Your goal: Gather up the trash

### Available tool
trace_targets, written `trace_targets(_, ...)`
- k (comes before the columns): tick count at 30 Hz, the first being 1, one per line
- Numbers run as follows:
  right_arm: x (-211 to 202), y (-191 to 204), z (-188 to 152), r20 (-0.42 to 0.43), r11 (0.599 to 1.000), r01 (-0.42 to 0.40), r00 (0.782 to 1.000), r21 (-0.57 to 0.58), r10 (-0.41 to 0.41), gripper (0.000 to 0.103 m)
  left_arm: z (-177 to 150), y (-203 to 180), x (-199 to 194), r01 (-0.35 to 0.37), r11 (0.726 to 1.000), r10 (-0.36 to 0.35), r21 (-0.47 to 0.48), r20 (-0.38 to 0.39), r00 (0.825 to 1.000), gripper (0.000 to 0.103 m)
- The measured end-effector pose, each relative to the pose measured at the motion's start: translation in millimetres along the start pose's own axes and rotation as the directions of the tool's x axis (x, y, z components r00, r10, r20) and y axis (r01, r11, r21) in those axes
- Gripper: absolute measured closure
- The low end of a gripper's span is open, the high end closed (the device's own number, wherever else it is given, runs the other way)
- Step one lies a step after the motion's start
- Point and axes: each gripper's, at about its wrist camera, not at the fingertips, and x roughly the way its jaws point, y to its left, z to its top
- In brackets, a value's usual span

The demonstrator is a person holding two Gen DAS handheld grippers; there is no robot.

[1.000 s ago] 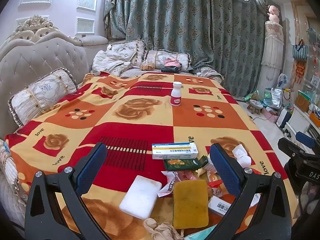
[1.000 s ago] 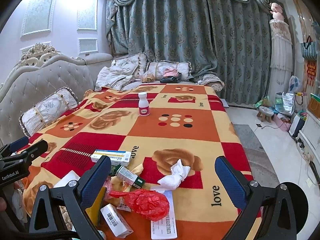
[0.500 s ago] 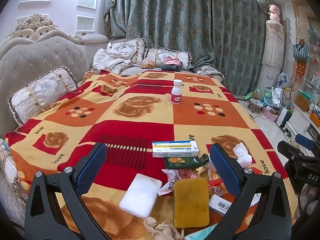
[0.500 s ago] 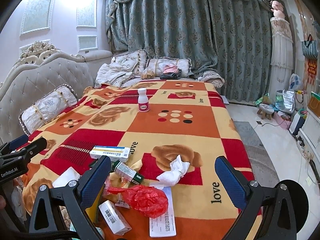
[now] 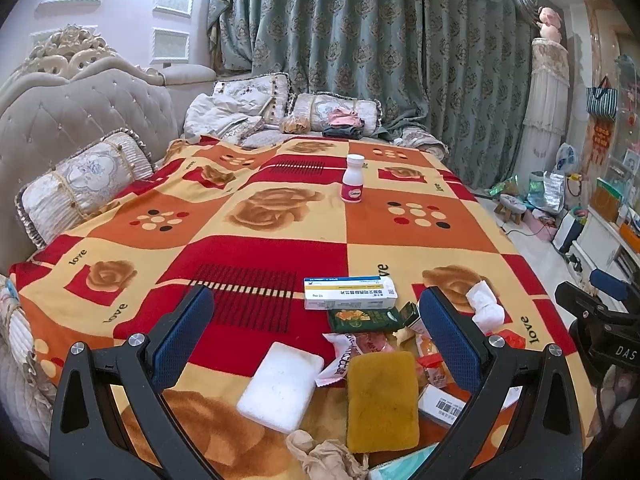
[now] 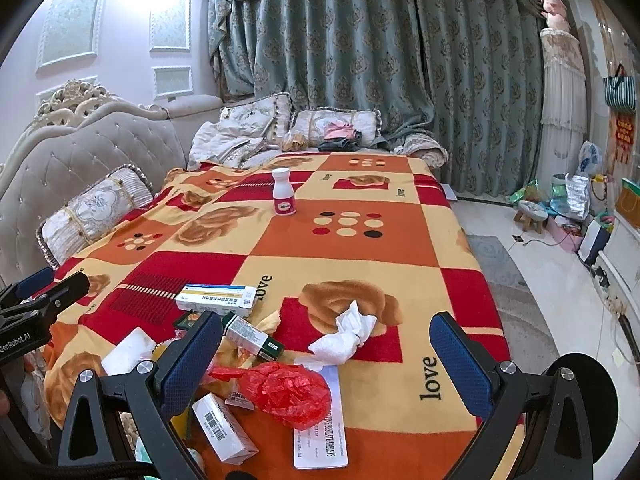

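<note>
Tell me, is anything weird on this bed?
Yes. Litter is heaped at the near end of the blanket: a crumpled tissue, a red plastic bag, boxes. A bottle stands alone, upright, farther up.

Trash lies clustered at the near end of the bed: a long white and blue medicine box (image 5: 350, 293) lies flat, with a dark green packet (image 5: 365, 319) just in front of it. A white foam pad (image 5: 281, 385) and a yellow sponge (image 5: 382, 400) lie side by side, a torn pink wrapper (image 5: 342, 354) between them. A crumpled white tissue (image 6: 346, 333) sits beside a crumpled red plastic bag (image 6: 286, 393), which rests on a printed leaflet (image 6: 322, 442). A small barcoded white box (image 6: 222, 428) lies tilted nearby
</note>
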Motion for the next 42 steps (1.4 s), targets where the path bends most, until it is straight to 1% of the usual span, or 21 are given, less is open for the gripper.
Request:
trace_targets(4,1,-1,-2,-0.010,1.000,0.002,1.000,0.000,-0.002,0.000,-2,0,-1,0.001,1.000,-0.001,0.001,-0.003,1.000,0.001)
trace_targets(9,4,-7,-4,-0.030,1.000,0.000,1.000,-0.003,0.000,0.000,-8,3,-2,0.020,1.000,-0.019,0.018,-0.030,0.999,0.001)
trace_targets(13,6,-18,-10,-0.073,1.000,0.000,0.997,-0.015,-0.001,0.000,-11,4,-3,0.032,0.998,-0.029,0.051,-0.058,0.998,0.001)
trace_targets(15,9,-29,-18,-0.110,1.000,0.000,0.994,-0.013,-0.002,0.000,-13,4,-3,0.045,0.997,-0.040,0.064,-0.081,0.996,0.001)
trace_targets(22,16,-48,-47,-0.237,0.999,-0.048,0.970,0.013,0.049,0.000,-23,13,2,0.083,0.992,-0.065,0.090,-0.183,0.981,0.001)
trace_targets(25,15,-42,-52,-0.257,0.996,-0.090,0.962,0.025,0.094,0.000,-30,18,1,0.091,0.990,-0.065,0.112,-0.221,0.973,0.001)
trace_targets(26,15,-38,-51,-0.260,0.993,-0.117,0.958,0.029,0.120,0.000,-34,18,0,0.096,0.988,-0.065,0.122,-0.232,0.970,0.001)
trace_targets(29,22,-21,-48,-0.264,0.987,-0.161,0.952,0.006,0.157,0.001,-47,22,-3,0.123,0.984,-0.083,0.128,-0.283,0.955,0.003)
trace_targets(31,28,-9,-45,-0.262,0.984,-0.179,0.950,-0.013,0.169,0.001,-56,26,-2,0.146,0.983,-0.102,0.110,-0.330,0.938,0.009)
trace_targets(34,42,9,-42,-0.262,0.979,-0.203,0.947,-0.030,0.188,0.002,-71,31,1,0.165,0.984,-0.126,0.070,-0.386,0.914,0.010)
trace_targets(37,56,17,-40,-0.272,0.974,-0.224,0.939,-0.026,0.209,0.005,-85,29,9,0.181,0.983,-0.146,0.042,-0.429,0.891,0.010)
trace_targets(39,67,23,-39,-0.284,0.972,-0.233,0.935,-0.030,0.215,0.008,-92,25,14,0.189,0.981,-0.152,0.038,-0.450,0.880,0.011)
trace_targets(40,71,26,-40,-0.291,0.972,-0.234,0.932,-0.035,0.214,0.012,-95,23,17,0.191,0.981,-0.151,0.045,-0.455,0.878,0.011)
trace_targets(41,78,29,-41,-0.303,0.970,-0.240,0.928,-0.040,0.217,0.018,-97,21,20,0.194,0.980,-0.149,0.053,-0.458,0.876,0.011)
trace_targets(42,84,30,-41,-0.319,0.968,-0.249,0.921,-0.039,0.224,0.023,-98,19,23,0.194,0.979,-0.145,0.059,-0.461,0.875,0.020)
